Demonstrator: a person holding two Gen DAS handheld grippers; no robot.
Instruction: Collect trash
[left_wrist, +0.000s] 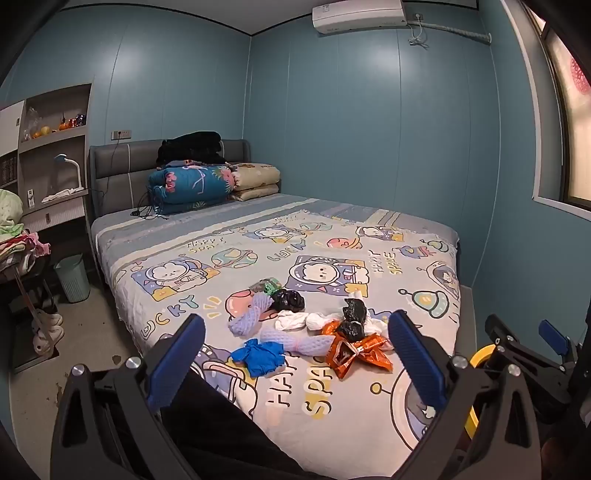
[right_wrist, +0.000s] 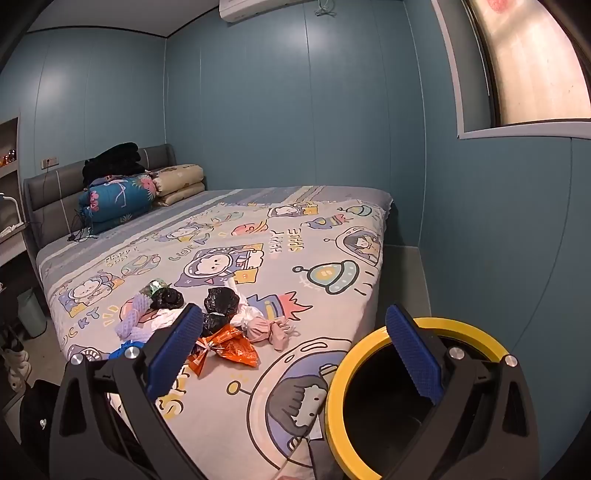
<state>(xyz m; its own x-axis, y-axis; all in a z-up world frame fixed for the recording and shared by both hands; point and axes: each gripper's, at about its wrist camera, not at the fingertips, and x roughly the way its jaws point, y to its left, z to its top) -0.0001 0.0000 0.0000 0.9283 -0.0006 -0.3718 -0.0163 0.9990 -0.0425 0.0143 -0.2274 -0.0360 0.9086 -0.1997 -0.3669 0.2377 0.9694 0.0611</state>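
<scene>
A heap of trash lies on the bed's cartoon sheet (left_wrist: 332, 406): an orange wrapper (left_wrist: 354, 356), a blue glove (left_wrist: 260, 356), purple foam netting (left_wrist: 251, 317), black bags (left_wrist: 288, 300), white tissue (left_wrist: 295, 319) and a pink wad (right_wrist: 267, 328). My left gripper (left_wrist: 295, 354) is open and empty, hovering just short of the heap. My right gripper (right_wrist: 295, 345) is open and empty, to the right of the heap; the orange wrapper (right_wrist: 229, 349) lies by its left finger. A yellow-rimmed black bin (right_wrist: 369, 347) stands at the bed's near right corner, under the right finger.
Folded quilts (left_wrist: 192, 184) are stacked at the headboard. A green wastebasket (left_wrist: 72, 277) stands on the floor left of the bed, near shelves and a chair with clothes (left_wrist: 18, 243). The blue wall (right_wrist: 480, 221) and a window run along the right.
</scene>
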